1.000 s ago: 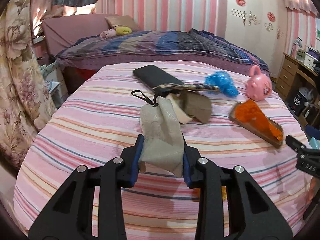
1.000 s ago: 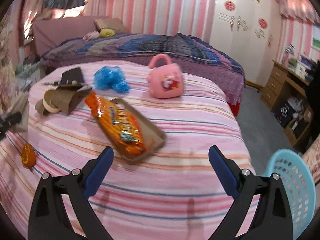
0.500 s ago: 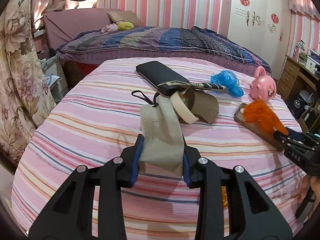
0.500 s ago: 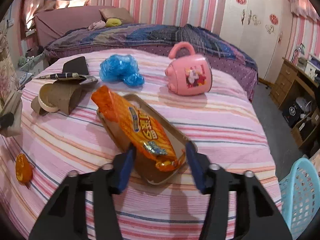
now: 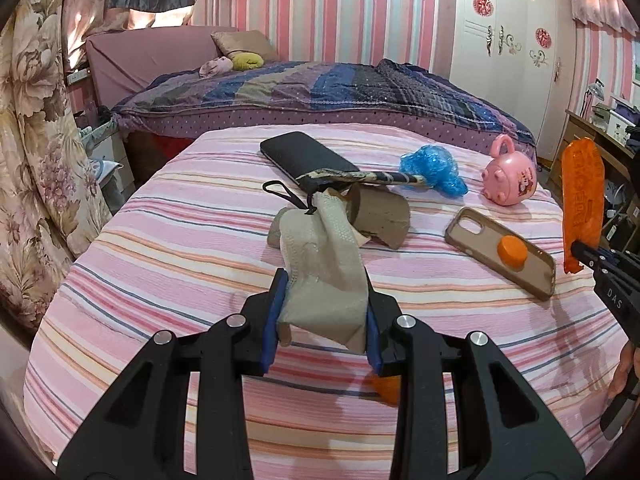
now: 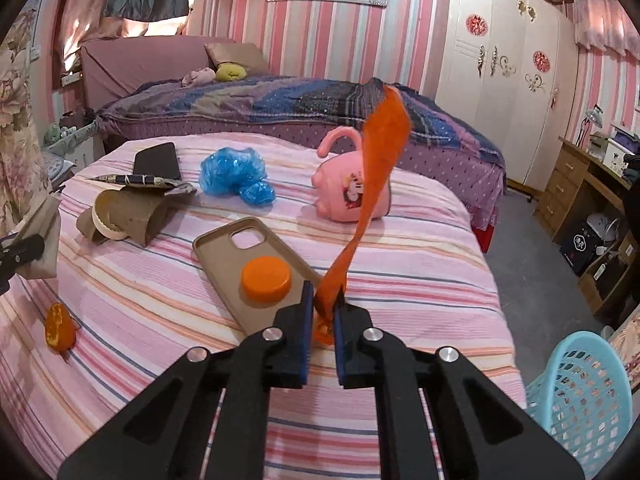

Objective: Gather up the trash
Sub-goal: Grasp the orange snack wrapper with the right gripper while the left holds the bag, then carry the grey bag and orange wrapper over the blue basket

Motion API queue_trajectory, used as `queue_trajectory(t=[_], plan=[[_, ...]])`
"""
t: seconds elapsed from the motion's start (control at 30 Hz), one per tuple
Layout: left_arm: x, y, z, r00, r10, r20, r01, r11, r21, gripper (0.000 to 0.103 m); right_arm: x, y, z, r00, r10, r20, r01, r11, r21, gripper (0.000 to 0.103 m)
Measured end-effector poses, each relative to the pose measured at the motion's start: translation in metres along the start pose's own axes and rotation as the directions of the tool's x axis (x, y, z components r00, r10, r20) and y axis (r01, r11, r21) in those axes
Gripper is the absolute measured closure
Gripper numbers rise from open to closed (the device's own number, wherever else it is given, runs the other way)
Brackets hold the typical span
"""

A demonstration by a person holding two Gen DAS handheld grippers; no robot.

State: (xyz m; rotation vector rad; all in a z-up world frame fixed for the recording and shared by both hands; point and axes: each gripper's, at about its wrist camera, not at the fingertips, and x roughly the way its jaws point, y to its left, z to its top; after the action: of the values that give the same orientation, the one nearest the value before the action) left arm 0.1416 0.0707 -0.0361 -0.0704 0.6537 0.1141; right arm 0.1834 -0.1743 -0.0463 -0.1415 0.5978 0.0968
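left gripper (image 5: 323,322) is closed on a crumpled beige paper tissue wad (image 5: 322,276), held above the pink striped bedspread (image 5: 168,248); the wad fills the gap between the blue pads and sticks out forward past the tips. whether its far end touches the bed, cannot tell.

just beyond it lie a torn brown cardboard tube (image 5: 376,216) and a black cord loop (image 5: 286,196). further back, a flat black case (image 5: 304,158), and to its right a crumpled blue plastic bag (image 5: 434,168). a piece of orange peel (image 6: 60,326) lies near the bed's left edge in the right wrist view.

centre right: a beige phone case (image 6: 256,272) lies open side up with a round orange bottle cap (image 6: 266,280) resting in it. a pink pig-shaped cup (image 6: 352,188) lies on its side behind.

right gripper (image 6: 322,316) is pinched nearly shut on the lower end of an orange plastic snack wrapper (image 6: 380,160). the wrapper stands up and away from the tips, clear of the phone case, hanging free in the air.

far right, a light blue plastic mesh basket (image 6: 580,392) stands on the floor beside the bed, below and right of the right gripper, well apart from the left.

judgement: pickup step is done for both hands; carry and drop comes next. the right hand needs to swing right and down over the basket rim, then open. the limp wrapper may cling to a pad or flutter outside.
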Motion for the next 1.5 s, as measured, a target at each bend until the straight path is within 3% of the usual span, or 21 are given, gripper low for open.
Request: queue_trajectory(t=[0.57,1.0,1.17,1.5], plan=[[-0.014,-0.041,0.0,0.999,-0.029,0.024,0.027,0.998,0.051,0.07,-0.025,-0.032,-0.011,0.999,-0.038,0.012,0.038,0.998,-0.041,0.094],[-0.036,-0.073,0.005,0.997,-0.056,0.055,0.05,0.993,0.104,0.07,-0.048,-0.054,-0.021,0.999,-0.019,0.029,0.021,0.996,-0.082,0.094],[-0.05,-0.103,0.011,0.991,-0.113,0.078,0.103,0.987,0.123,0.07,-0.063,-0.073,-0.028,0.999,-0.033,0.042,0.037,0.995,-0.097,0.094],[-0.047,-0.195,-0.003,0.966,-0.256,0.022,0.248,0.951,0.182,0.07,-0.092,-0.15,-0.056,0.994,-0.106,0.015,0.106,0.993,-0.05,0.094]])
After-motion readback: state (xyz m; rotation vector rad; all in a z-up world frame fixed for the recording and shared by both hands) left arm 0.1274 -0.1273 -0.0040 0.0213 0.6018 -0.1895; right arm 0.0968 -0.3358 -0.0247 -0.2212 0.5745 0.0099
